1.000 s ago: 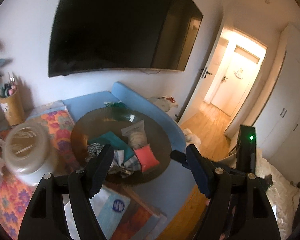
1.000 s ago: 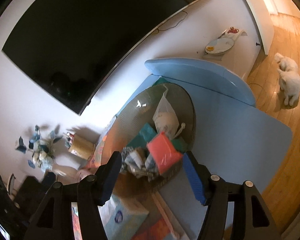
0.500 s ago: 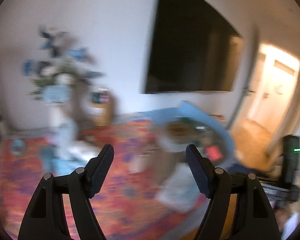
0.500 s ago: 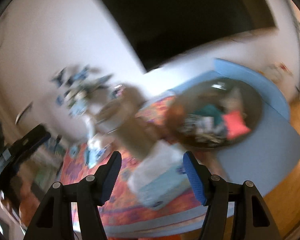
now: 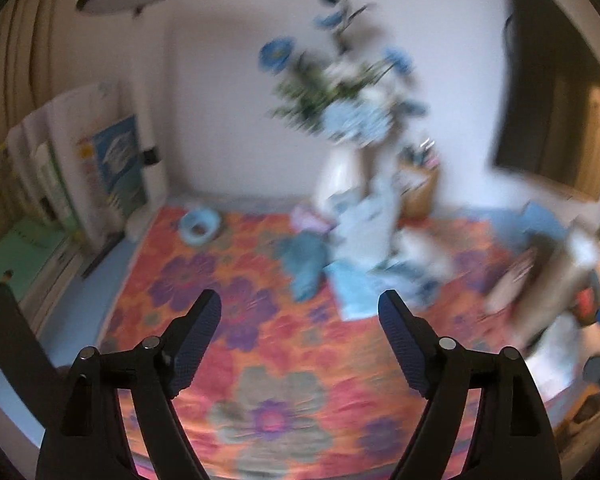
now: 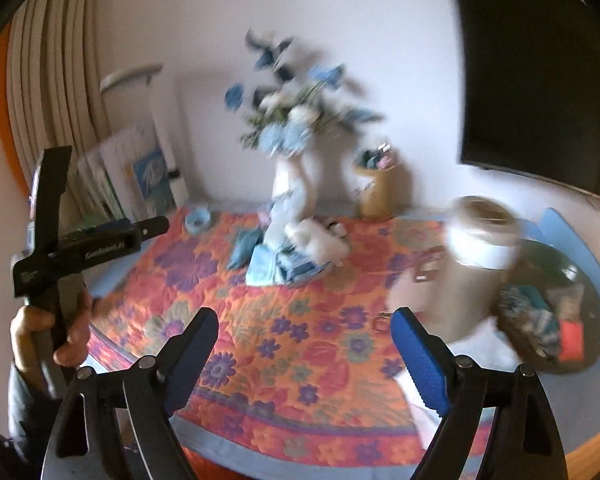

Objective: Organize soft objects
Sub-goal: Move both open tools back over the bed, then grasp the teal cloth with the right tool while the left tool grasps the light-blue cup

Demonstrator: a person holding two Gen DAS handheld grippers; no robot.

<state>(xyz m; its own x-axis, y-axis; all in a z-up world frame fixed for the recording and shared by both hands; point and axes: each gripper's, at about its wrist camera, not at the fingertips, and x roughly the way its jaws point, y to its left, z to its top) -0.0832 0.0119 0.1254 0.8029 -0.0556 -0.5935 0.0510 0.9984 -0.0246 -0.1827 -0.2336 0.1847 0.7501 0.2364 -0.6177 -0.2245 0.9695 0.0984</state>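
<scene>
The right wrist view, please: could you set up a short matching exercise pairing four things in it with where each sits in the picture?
Things:
1. vase of blue flowers
2. dark round tray
3. small blue bowl
4. hand

Places:
a. far right, holding folded cloths
b. lower left edge, gripping a black tool
c. centre back, by the white wall
d. back left part of the floral cloth

Pairs: 1-c, 2-a, 3-d, 4-b

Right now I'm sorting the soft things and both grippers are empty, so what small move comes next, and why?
Probably ease the right gripper forward toward the soft pile by the vase. Its jaws have just been opening with nothing between them, and the pile lies loose on the floral cloth, straight ahead.
</scene>
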